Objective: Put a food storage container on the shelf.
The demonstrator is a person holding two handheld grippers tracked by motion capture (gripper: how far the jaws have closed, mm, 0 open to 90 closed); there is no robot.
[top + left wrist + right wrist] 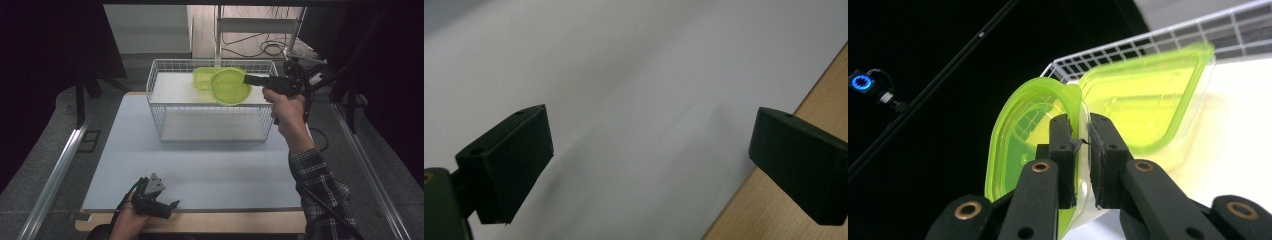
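Observation:
A round yellow-green plastic lid (229, 87) hangs tilted over the top of a white wire basket (210, 131). My right gripper (247, 79) comes in from the right and is shut on its rim. In the right gripper view the two jaws (1080, 132) pinch the lid's edge (1018, 135). Behind it a squarish yellow-green container (1143, 100) rests inside the basket at the back (201, 77). My left gripper (172, 206) lies low at the table's front edge. Its jaws (651, 150) stand wide open over the bare mat with nothing between them.
The basket stands at the far middle of a pale grey mat (200, 170) on a wooden table (225, 222). Dark stands and cables (265, 50) lie beyond the basket. A metal rail (55, 175) runs along the left side.

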